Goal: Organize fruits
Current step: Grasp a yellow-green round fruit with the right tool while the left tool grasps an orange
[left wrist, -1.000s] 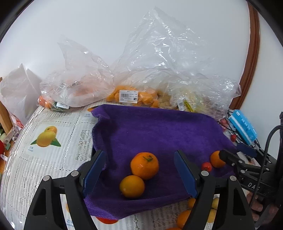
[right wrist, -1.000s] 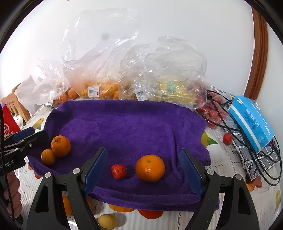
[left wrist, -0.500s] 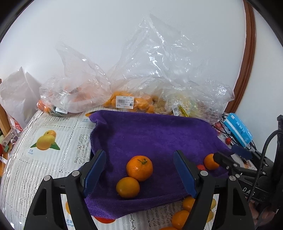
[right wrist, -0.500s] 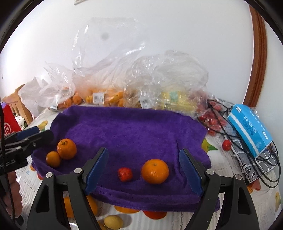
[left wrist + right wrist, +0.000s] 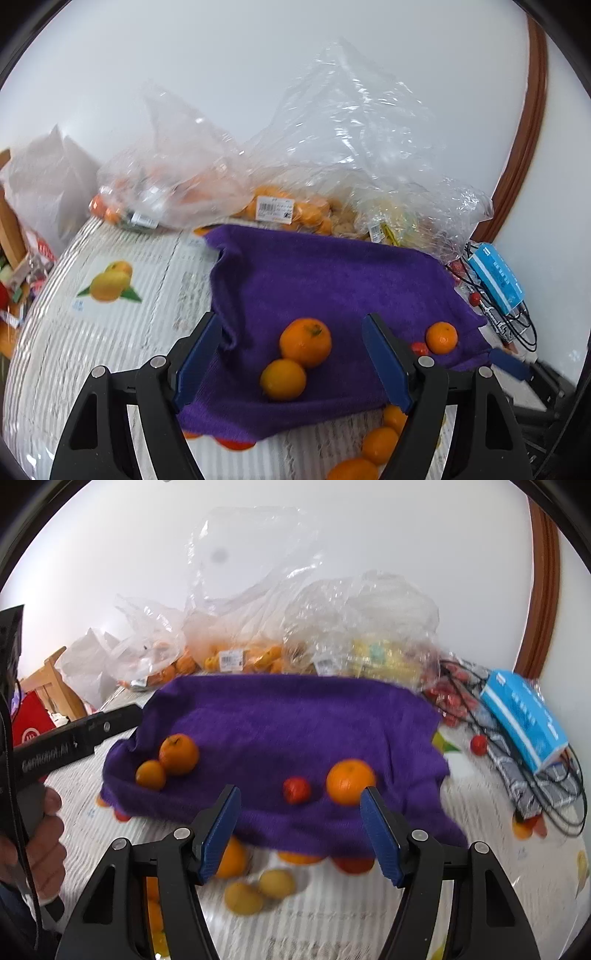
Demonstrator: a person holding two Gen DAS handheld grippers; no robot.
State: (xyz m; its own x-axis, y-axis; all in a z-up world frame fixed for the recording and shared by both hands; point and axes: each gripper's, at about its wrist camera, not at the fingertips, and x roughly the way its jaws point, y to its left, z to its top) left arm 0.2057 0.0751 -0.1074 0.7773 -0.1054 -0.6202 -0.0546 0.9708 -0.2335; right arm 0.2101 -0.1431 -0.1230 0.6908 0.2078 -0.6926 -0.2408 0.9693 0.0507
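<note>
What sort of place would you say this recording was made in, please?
Most likely a home dining or kitchen table: a fruit-printed tablecloth, clear grocery bags of fruit with price labels along a white wall, and a wooden chair beside it. Loose oranges sit on a purple towel.

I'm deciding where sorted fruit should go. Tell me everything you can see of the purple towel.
The purple towel is a deep violet, plush cloth spread over the table, its left edge rumpled. Its near edge overlaps fruit pictures printed on the tablecloth. On it lie three oranges, two touching at the left, and one small red fruit. Plastic bags sit along its far edge.
</note>
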